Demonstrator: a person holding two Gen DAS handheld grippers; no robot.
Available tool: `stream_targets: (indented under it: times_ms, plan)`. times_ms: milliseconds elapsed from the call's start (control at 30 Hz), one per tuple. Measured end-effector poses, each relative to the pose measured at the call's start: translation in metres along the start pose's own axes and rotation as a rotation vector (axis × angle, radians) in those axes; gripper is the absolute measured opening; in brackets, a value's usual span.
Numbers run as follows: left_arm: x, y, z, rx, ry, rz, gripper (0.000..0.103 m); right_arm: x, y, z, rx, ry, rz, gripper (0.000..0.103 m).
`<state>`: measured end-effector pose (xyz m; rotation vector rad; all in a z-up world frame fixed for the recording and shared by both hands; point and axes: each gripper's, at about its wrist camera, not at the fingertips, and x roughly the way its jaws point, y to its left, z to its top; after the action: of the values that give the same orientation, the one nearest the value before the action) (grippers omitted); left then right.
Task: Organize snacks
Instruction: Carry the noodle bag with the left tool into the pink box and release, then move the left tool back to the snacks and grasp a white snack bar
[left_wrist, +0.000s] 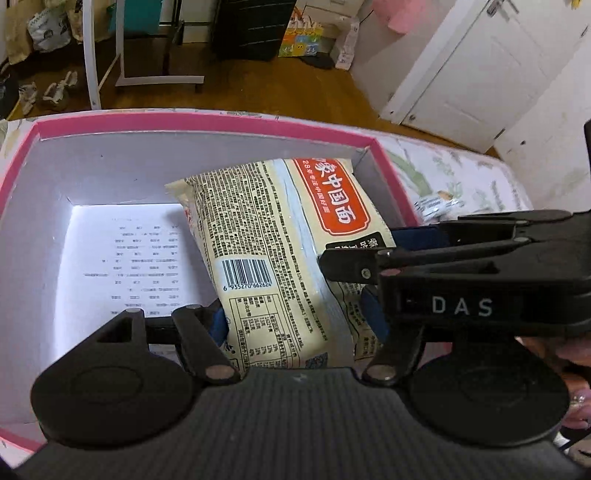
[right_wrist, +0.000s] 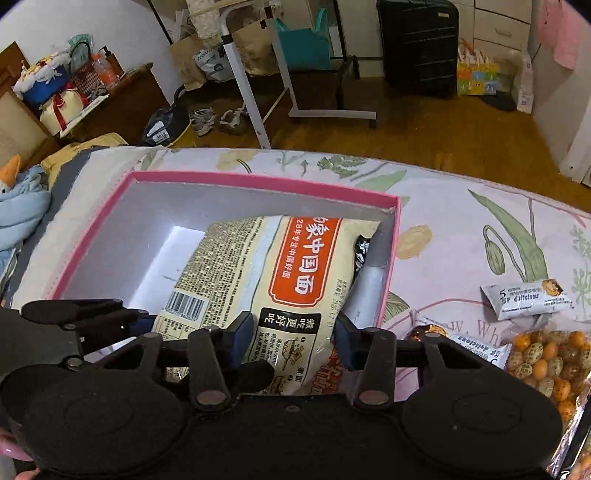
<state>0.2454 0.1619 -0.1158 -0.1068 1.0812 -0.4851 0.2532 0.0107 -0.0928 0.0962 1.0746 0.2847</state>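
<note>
Noodle pack (right_wrist: 280, 288) sits in the box (right_wrist: 221, 182), between both sets of fingers; your right gripper (right_wrist: 291, 345) looks clamped on it, left gripper (left_wrist: 299, 321) looks loose. Ease it flat.

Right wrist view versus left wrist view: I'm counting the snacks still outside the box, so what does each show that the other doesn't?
Only the right wrist view shows the bag of speckled nuts and two small white snack packets lying on the floral bedsheet. Only the left wrist view shows the printed sheet on the box floor and the noodle pack's barcode clearly. Both show the noodle pack lying tilted inside the pink-rimmed box.
</note>
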Motion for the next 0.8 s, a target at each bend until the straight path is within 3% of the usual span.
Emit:
stream_targets:
  times_ms: [100, 267, 500, 600, 800]
  plan:
    - [0.005, 0.005, 0.0, -0.035, 0.024, 0.009, 0.073, -0.001, 0.001, -0.003, -0.028, -0.022, -0.016, 0.048]
    - [0.006, -0.006, 0.0, -0.041, 0.055, 0.131, 0.077, -0.012, -0.006, -0.007, -0.001, -0.037, 0.039, 0.049]
    - [-0.04, -0.021, 0.0, 0.0, -0.06, 0.181, 0.077, -0.069, -0.025, -0.02, 0.057, -0.099, 0.174, 0.053]
    - [-0.07, -0.031, -0.004, 0.006, -0.097, 0.145, 0.077, -0.099, -0.034, -0.024, 0.042, -0.092, 0.162, 0.053]
    - [-0.119, -0.074, -0.025, 0.048, -0.141, 0.063, 0.076, -0.163, -0.054, -0.02, -0.078, -0.048, 0.044, 0.06]
